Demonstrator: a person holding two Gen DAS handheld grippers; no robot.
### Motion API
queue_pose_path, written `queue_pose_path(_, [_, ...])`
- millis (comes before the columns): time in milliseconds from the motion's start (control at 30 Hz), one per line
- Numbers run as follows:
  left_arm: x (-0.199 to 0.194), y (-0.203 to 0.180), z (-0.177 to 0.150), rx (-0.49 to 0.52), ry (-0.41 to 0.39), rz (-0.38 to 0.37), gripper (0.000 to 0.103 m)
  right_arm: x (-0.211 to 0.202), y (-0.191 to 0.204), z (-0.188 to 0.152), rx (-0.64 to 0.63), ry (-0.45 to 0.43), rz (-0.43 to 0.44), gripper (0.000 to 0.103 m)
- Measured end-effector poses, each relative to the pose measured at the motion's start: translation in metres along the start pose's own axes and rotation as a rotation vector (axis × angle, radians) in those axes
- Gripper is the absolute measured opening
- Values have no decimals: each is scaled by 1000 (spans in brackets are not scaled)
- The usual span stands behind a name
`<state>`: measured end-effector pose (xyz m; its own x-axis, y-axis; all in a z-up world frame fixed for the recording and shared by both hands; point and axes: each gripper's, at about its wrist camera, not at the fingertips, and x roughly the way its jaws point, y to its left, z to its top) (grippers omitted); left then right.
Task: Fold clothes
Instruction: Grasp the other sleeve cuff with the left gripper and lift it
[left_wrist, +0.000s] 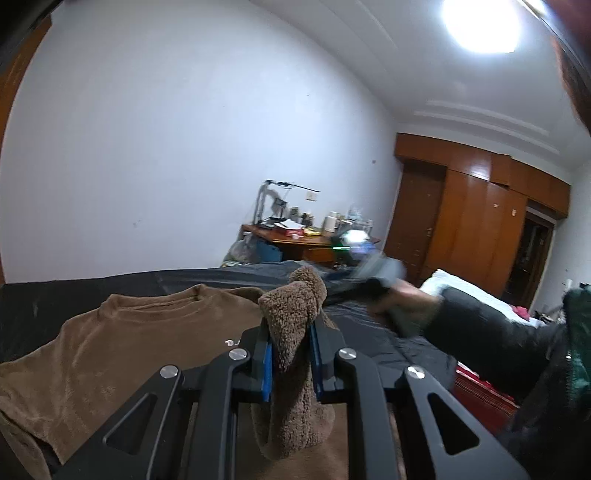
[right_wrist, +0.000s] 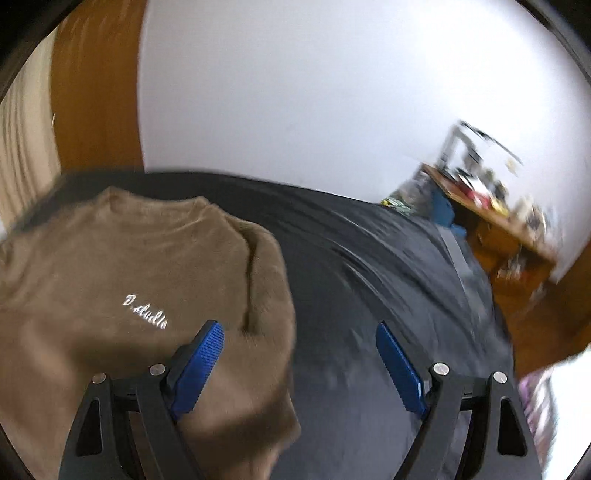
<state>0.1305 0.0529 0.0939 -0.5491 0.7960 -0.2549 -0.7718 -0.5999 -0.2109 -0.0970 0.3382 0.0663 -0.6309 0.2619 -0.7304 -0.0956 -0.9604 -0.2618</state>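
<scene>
The brown fleece top (left_wrist: 122, 332) lies face-up on the dark bed, white lettering showing, one fold bunched and lifted.

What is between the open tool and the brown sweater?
Nothing visible. The right tool hangs open right over the brown sweater edge on the black bedsheet. The left tool already pinches a fuzzy fold.

One brown sweater (left_wrist: 122, 332), two claws — left (left_wrist: 290, 360), right (right_wrist: 299, 363) — one dark bed (right_wrist: 388, 280), one cluttered desk (left_wrist: 295, 240)
</scene>
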Motion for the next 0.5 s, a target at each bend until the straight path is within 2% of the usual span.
queue_pose_path(133, [3,7,1,-4,0,-20,18,61,25,28,-129,157,-48,87])
queue_pose_path(233, [1,23,3,-29,-14,-44,18,98,34,32,-195,274,-76,87])
queue_pose_path(333, [-1,39,5,-57,-33,-75,18,119,20,27,-235,302,-219,87])
queue_pose_path(367, [-4,41,4,-64,-38,-81,18,122,8,27,-207,299,-254,87])
queue_pose_path(500, [7,63,9,-106,-44,-92,18,120,-47,30,32,241,-292,87])
